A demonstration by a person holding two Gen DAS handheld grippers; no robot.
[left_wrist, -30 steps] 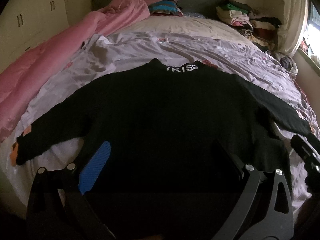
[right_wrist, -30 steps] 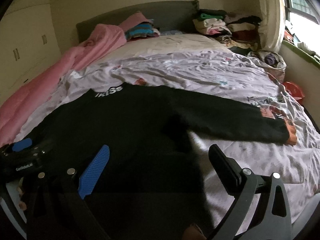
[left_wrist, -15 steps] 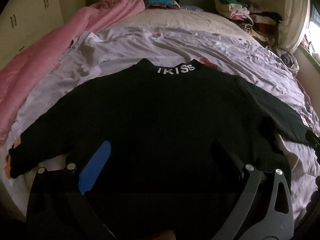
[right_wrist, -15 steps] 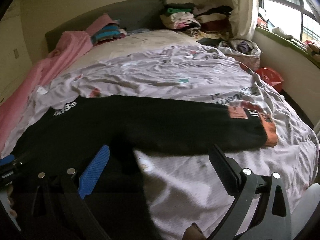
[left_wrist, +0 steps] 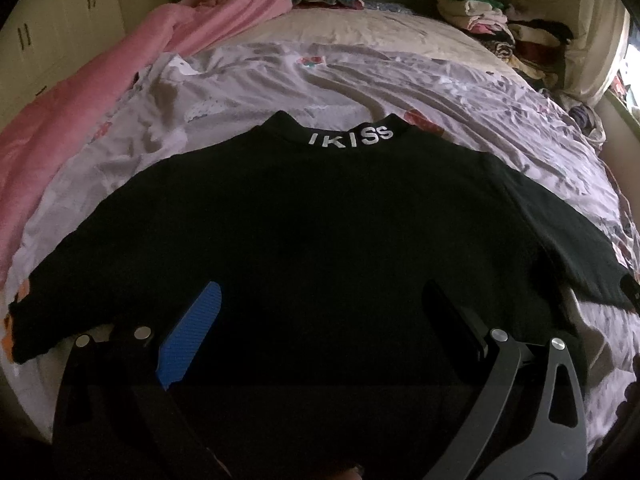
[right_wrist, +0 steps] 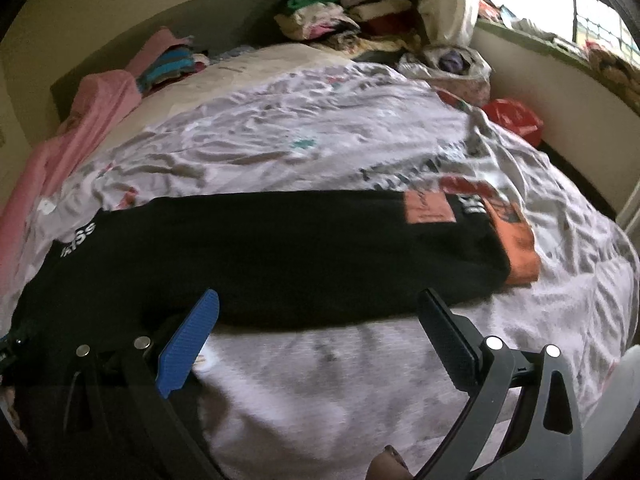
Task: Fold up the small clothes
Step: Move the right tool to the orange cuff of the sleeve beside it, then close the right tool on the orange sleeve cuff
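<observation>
Black long-sleeved knit sweater with white collar lettering [left_wrist: 320,240] lies flat on lilac-sheeted bed [right_wrist: 320,140], soft and floppy, best pinched at orange cuff [right_wrist: 516,240]; left claw [left_wrist: 320,328] and right claw [right_wrist: 320,328] both gape, empty.

sweater [left_wrist: 320,232]: matt black knit cloth | bedsheet [right_wrist: 320,136]: wrinkled printed cloth | blanket [left_wrist: 80,120]: soft pink cloth

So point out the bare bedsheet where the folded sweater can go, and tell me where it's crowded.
Free: the wrinkled sheet between the black sweater collar and the beige pillow, and the near strip below the sweater's right sleeve, ahead of the right gripper. Crowded: the pink blanket along the left edge and the clothes piles at the headboard.
</observation>
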